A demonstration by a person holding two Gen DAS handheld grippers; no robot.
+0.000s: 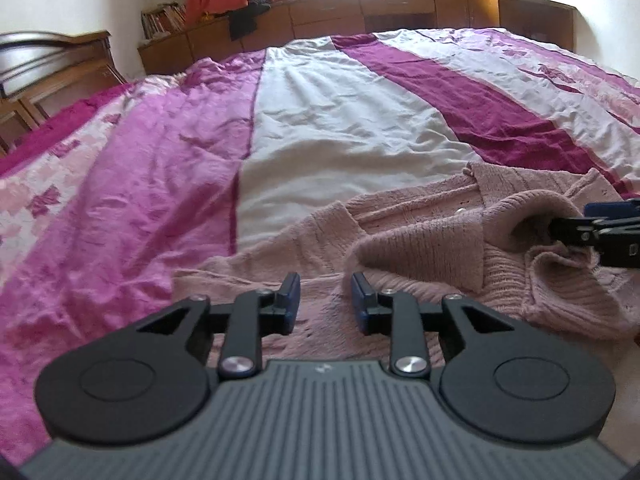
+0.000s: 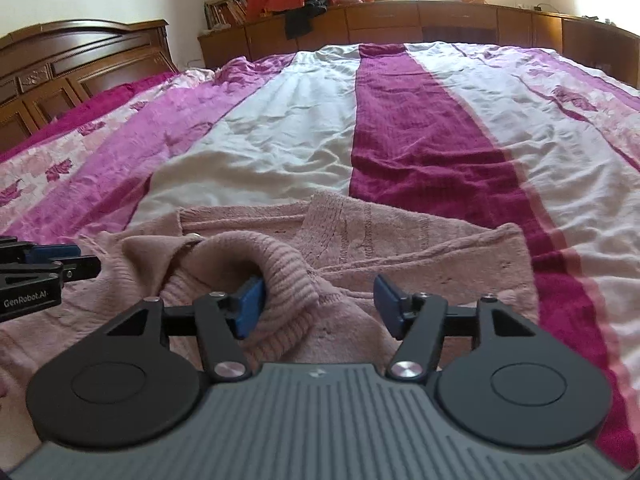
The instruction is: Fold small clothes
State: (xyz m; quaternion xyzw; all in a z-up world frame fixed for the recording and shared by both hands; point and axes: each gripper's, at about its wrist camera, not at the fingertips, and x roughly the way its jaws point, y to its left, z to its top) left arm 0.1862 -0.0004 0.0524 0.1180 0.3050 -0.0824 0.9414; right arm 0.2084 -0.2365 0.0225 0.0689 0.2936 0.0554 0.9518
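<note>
**Pink sweater lying on the striped bed, both grippers spread**

Left wrist view: the left gripper (image 1: 325,303) is hovering low over a pink knitted sweater (image 1: 420,248) with its blue-padded fingers (image 1: 289,295) standing apart, holding nothing. The sweater is lying rumpled on a magenta, pink and white striped bedspread (image 1: 312,120). The right gripper (image 1: 568,226) is reaching in from the right edge, one finger poking into a ribbed sleeve cuff (image 1: 532,208).

Right wrist view: the right gripper (image 2: 318,300) is resting with fingers wide apart; its left finger (image 2: 250,306) is sitting inside the raised cuff (image 2: 276,264), clamping nothing. The left gripper (image 2: 68,258) is showing at the left edge, above the sweater (image 2: 420,248). A wooden headboard (image 2: 80,64) is standing beyond the bedspread (image 2: 400,120).
</note>
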